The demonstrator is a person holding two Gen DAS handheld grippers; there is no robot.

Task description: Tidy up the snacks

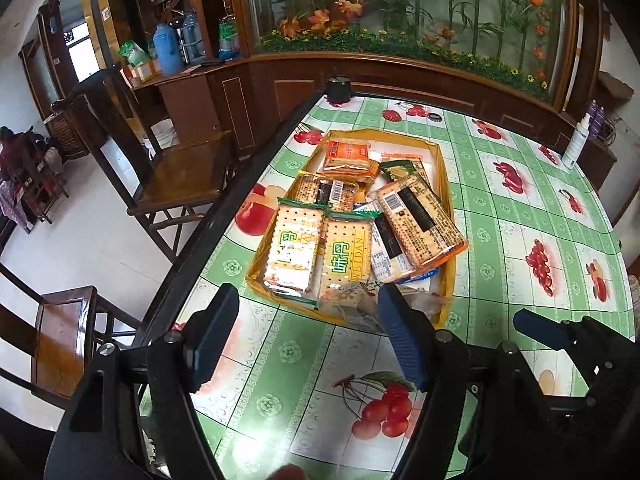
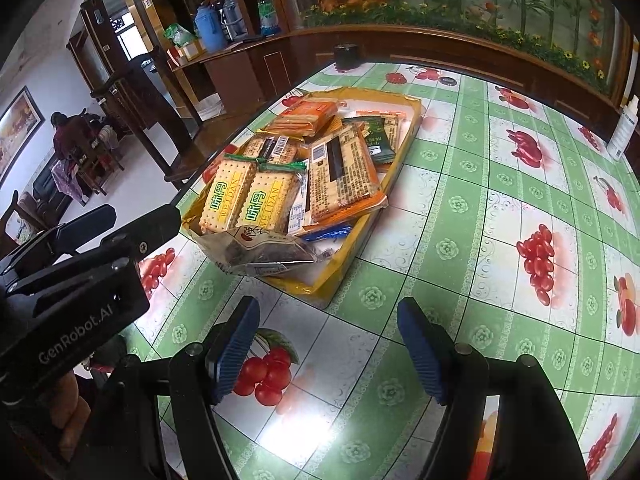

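Lying lengthwise away, yellow tray holds snack packets; both grippers' jaws wide, empty.

green fruit-print tablecloth, yellow tray

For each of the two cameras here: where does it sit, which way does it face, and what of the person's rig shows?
Left wrist: above the table's near edge, facing the yellow tray; own left tongs open, right tongs at lower right.
Right wrist: further right, facing the tray from its near corner; own right tongs open, left tongs at left.
Shared: the tray, WEIDAN cracker packs, the cherry tablecloth.
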